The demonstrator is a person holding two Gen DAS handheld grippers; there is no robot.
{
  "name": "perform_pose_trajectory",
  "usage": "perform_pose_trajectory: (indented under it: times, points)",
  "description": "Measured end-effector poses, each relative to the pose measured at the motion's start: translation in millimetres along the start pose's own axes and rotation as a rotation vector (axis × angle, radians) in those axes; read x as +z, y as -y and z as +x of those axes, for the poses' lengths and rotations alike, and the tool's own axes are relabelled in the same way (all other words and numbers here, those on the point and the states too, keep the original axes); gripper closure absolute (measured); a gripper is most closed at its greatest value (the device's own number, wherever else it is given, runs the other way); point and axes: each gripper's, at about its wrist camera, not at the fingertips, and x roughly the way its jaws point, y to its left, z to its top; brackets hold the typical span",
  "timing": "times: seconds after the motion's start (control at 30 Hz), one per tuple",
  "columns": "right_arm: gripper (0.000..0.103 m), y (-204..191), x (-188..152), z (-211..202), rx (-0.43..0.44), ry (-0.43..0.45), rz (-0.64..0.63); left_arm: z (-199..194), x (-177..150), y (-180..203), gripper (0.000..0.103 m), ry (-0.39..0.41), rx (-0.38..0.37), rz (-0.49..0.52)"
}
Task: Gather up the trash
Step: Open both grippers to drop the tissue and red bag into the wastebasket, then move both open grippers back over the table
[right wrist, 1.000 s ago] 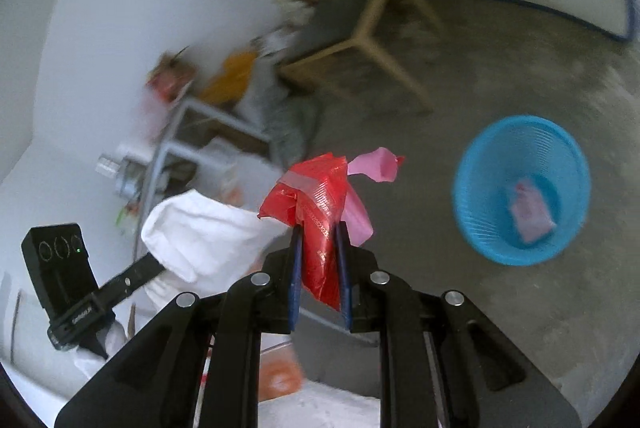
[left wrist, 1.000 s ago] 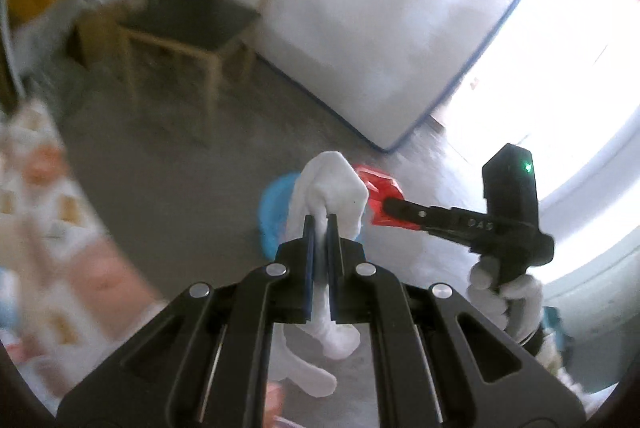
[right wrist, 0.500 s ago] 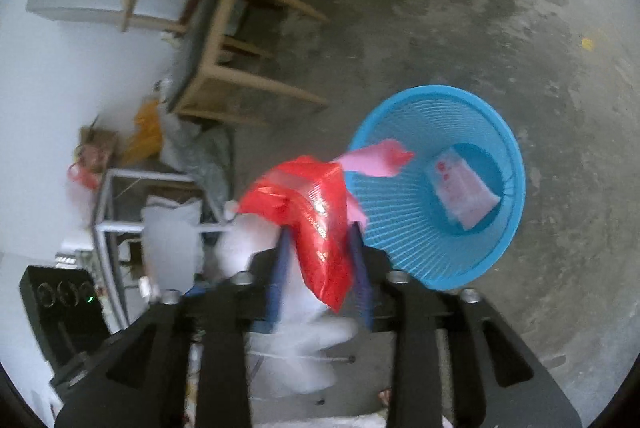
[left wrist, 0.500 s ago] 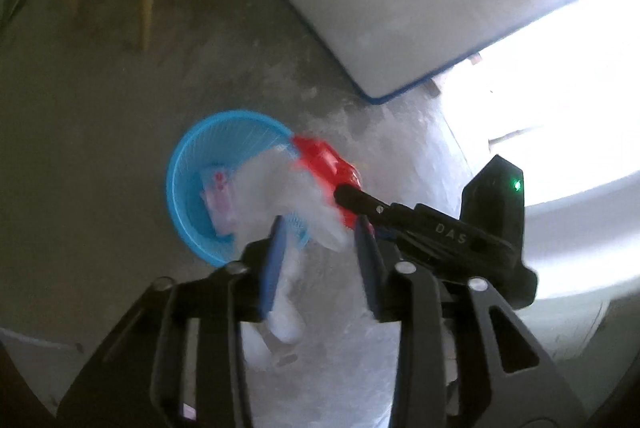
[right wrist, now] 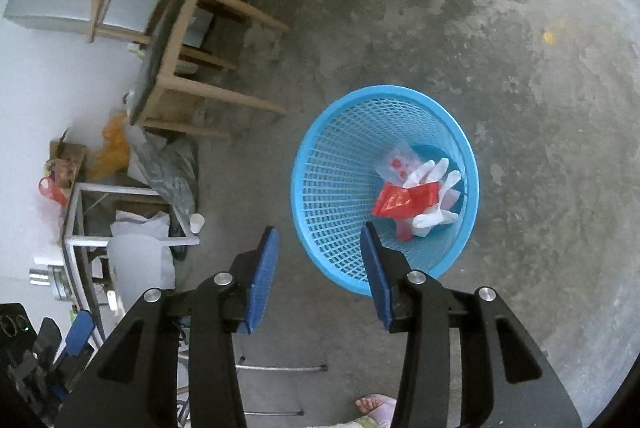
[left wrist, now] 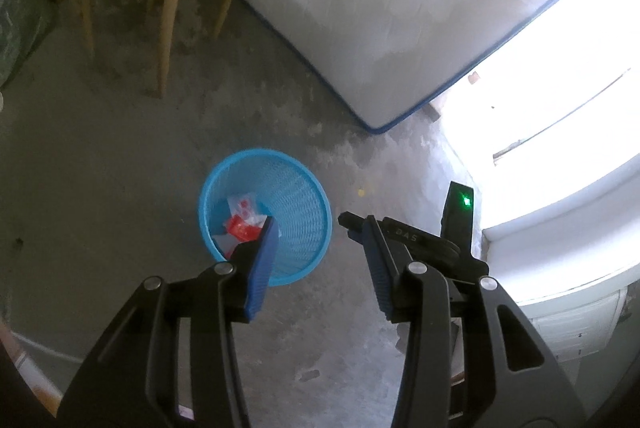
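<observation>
Bare concrete floor (right wrist: 500, 27) runs under both my claws, each tilted steeply down at it. My left claw (left wrist: 320, 242) has just been opening and stands apart with nothing between its pads; the right claw (right wrist: 318, 246) likewise, also empty. Just ahead of them sits the blue basket (right wrist: 340, 147), holding the red wrapper (right wrist: 400, 201) and white glove (right wrist: 436, 187).
</observation>
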Motion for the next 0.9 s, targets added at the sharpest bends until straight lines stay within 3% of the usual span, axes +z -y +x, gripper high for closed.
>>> perform_pose_trajectory:
  times: [0.3, 0.6, 0.9]
  points:
    - [0.051, -53, -49, -63, 0.024, 0.016, -0.212, -120, -34, -3, 0.052, 0.151, 0.039, 0.091]
    - [0.046, -155, -122, -124, 0.128, -0.020, -0.454, -251, -86, -32, 0.047, 0.305, 0.070, 0.073]
    - [0.040, -250, -205, -146, 0.228, -0.095, -0.676, -382, -158, -97, 0.044, 0.447, 0.223, -0.029]
